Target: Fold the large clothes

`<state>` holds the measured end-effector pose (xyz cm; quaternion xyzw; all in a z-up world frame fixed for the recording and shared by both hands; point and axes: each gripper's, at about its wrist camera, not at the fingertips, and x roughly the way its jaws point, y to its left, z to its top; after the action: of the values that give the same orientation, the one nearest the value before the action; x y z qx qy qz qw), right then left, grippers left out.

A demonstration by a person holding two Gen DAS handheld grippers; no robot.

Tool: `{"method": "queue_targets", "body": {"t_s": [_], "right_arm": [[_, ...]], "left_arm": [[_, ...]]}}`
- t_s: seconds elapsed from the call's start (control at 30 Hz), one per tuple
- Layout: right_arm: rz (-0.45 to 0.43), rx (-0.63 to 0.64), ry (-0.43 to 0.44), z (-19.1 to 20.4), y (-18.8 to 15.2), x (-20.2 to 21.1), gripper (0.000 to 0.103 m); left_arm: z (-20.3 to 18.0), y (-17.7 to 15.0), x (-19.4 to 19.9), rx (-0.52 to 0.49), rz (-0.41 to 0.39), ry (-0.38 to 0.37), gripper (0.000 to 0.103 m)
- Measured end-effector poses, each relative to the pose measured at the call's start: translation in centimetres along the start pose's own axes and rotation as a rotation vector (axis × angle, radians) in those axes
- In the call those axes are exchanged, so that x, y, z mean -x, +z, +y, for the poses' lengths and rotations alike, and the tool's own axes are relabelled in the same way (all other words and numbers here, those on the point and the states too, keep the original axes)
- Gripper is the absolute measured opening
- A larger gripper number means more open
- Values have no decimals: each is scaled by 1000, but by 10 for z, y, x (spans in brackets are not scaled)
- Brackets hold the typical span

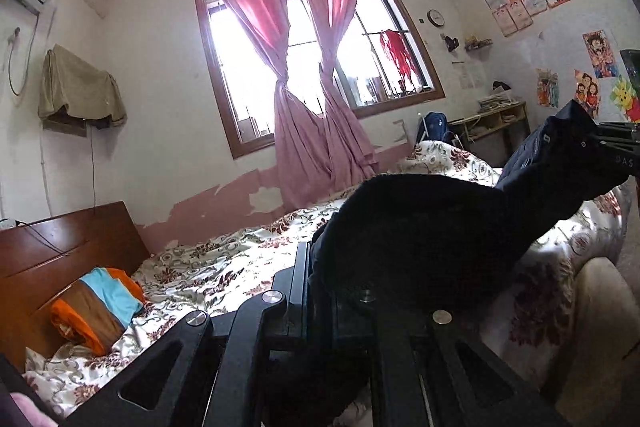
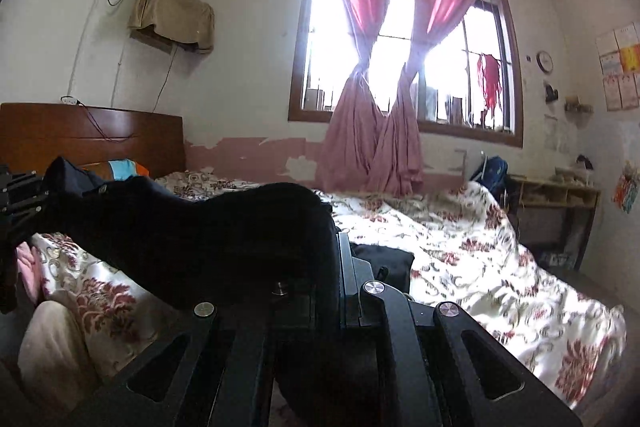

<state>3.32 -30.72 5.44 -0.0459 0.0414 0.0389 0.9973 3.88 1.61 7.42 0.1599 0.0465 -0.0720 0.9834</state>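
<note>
A large dark garment hangs stretched between my two grippers above the floral bedspread. In the left wrist view my left gripper is shut on one end of it, and the cloth hides one finger. My right gripper shows at the far right, shut on the other end. In the right wrist view the same garment runs from my right gripper leftwards to my left gripper. The cloth sags in the middle, and a fold hangs down below each gripper.
A folded orange, blue and brown cloth lies by the wooden headboard. Another dark item rests on the bedspread beyond my right gripper. A desk and a backpack stand past the bed's far end, under the curtained window.
</note>
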Motion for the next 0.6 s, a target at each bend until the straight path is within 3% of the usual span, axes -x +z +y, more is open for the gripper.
{"method": "queue_targets", "body": {"t_s": [0.3, 0.6], "right_arm": [[-12, 117, -24, 1, 38, -93, 7], [94, 99, -22, -11, 70, -219, 7]], "left_arm": [[16, 33, -100, -4, 19, 67, 8], [32, 55, -226, 40, 124, 95, 8]]}}
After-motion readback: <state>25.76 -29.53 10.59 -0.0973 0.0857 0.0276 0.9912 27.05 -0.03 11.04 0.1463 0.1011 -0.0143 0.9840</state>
